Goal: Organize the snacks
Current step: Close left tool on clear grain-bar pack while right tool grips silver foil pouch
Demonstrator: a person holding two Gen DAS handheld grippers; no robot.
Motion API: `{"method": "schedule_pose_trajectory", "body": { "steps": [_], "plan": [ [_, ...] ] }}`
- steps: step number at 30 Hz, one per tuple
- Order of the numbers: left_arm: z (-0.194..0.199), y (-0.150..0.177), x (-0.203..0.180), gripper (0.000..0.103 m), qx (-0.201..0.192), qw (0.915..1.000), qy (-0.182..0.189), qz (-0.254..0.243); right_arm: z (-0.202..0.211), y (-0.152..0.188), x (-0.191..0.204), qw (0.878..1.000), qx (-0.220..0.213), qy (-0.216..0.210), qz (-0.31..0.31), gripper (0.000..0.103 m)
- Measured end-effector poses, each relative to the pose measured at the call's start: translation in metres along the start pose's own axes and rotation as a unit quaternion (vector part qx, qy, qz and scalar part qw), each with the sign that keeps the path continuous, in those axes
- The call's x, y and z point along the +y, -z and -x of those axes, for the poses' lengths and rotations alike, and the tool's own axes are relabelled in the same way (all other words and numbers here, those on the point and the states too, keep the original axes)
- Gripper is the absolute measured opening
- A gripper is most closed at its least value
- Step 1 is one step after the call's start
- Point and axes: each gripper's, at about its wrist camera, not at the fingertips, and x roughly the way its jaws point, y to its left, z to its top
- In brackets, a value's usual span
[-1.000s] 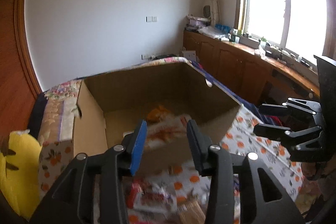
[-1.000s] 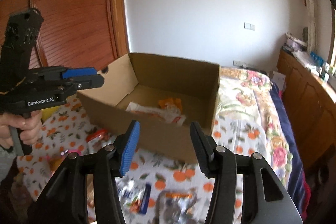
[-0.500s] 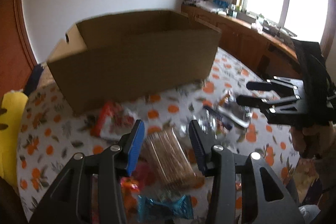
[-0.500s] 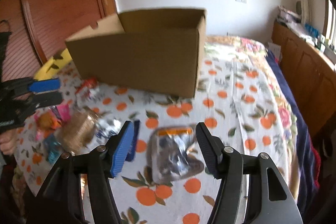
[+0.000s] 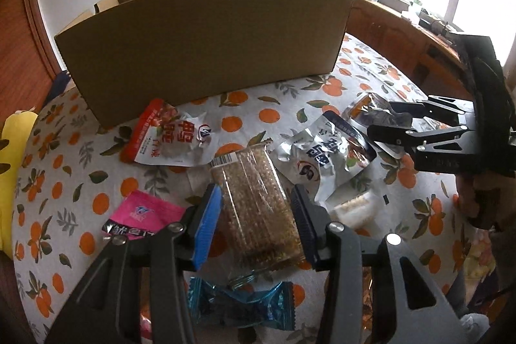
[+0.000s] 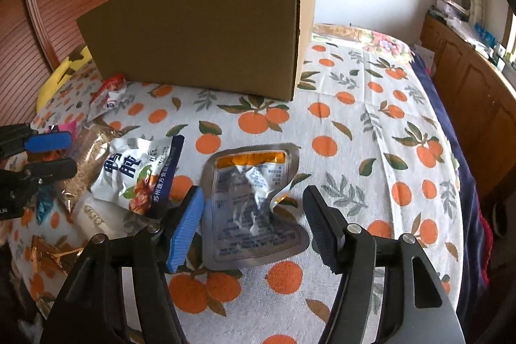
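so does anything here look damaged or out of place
The silver foil pouch with the orange strip lies crumpled on the orange-print cloth, one edge curled up. Other snack packets, like the clear pack of brown bars, lie scattered outside the cardboard box.

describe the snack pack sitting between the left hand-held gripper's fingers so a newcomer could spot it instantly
Start at the big cardboard box on the orange-print cloth; a cluster of packets lies in front of it. The long clear-wrapped bar of brown grainy snack lies in the cluster's middle, a barcode label at its far end. Its neighbours are printed packets: red-and-white, silver, pink, blue.
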Motion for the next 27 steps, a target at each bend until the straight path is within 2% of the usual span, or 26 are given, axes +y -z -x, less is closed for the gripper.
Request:
{"method": "schedule_pose_trajectory", "body": {
  "steps": [4,11,18,21,22,23,27],
  "plan": [
    [-0.006,-0.002,-0.001,0.049,0.007,0.9999,-0.008,0.003,-0.003,0.0,0.005,1.0,0.006,0.009,0.014,0.072],
    [-0.024,-0.001,-0.003,0.057,0.03,0.9993,-0.022,0.008,-0.005,0.0,0.013,1.0,0.007,0.019,0.023,0.072],
    [-0.028,0.0,-0.004,0.069,0.016,0.9991,-0.038,0.008,-0.006,0.0,0.013,0.999,0.008,0.02,0.024,0.072],
    [-0.029,0.005,-0.004,0.08,-0.003,0.9983,-0.058,0.013,-0.006,0.0,0.013,0.999,0.008,0.02,0.024,0.072],
    [-0.03,0.005,-0.003,0.087,-0.001,0.9978,-0.064,0.018,-0.006,0.0,0.013,0.999,0.007,0.02,0.024,0.072],
    [-0.031,0.005,0.0,0.091,0.0,0.9975,-0.065,0.027,-0.006,0.0,0.013,0.999,0.007,0.02,0.024,0.073],
    [-0.032,0.007,0.004,0.096,0.004,0.9964,-0.074,0.041,-0.005,0.0,0.012,0.999,0.007,0.019,0.024,0.073]
  ]
}}
